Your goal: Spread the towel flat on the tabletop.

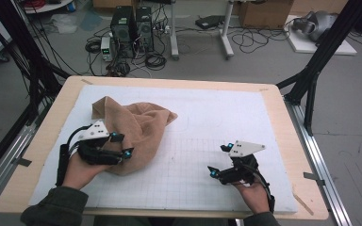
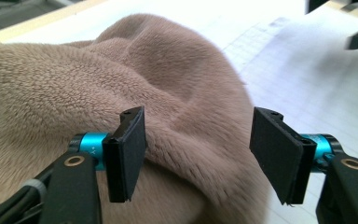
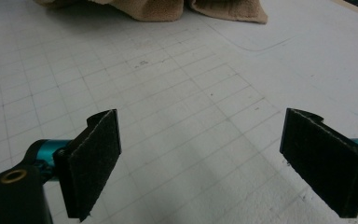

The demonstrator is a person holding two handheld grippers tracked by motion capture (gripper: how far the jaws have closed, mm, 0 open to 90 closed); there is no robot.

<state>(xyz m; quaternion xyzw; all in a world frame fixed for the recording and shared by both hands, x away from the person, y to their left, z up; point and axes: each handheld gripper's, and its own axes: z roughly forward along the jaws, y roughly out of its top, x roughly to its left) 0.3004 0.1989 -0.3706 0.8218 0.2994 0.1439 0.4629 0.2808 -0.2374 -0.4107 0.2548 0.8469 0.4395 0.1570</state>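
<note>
A crumpled tan fleece cloth (image 1: 134, 129) lies bunched on the white gridded mat (image 1: 217, 117) that covers the wooden table (image 1: 283, 113), toward the table's left edge and about midway between its far and near edges; one lobe of the cloth reaches toward the mat's centre. The left gripper (image 1: 121, 146), carried in the person's left hand (image 1: 82, 169), sits at the near left side of the cloth, its tips over the fabric. In the left gripper view the gripper (image 2: 198, 154) stands with its jaws wide apart, a raised fold of the cloth (image 2: 182, 107) lying between the two black pads (image 2: 130, 149) without either pad pressing on it; nothing is gripped. The right gripper (image 1: 220, 161), held in the right hand (image 1: 254, 193), rests well apart from the cloth, near the table's near right corner, above bare mat. In the right gripper view this gripper (image 3: 200, 158) likewise has its jaws spread wide with only the gridded mat (image 3: 191, 93) between them, and the near hem of the cloth (image 3: 168, 9) lies at the far edge of that view.
</note>
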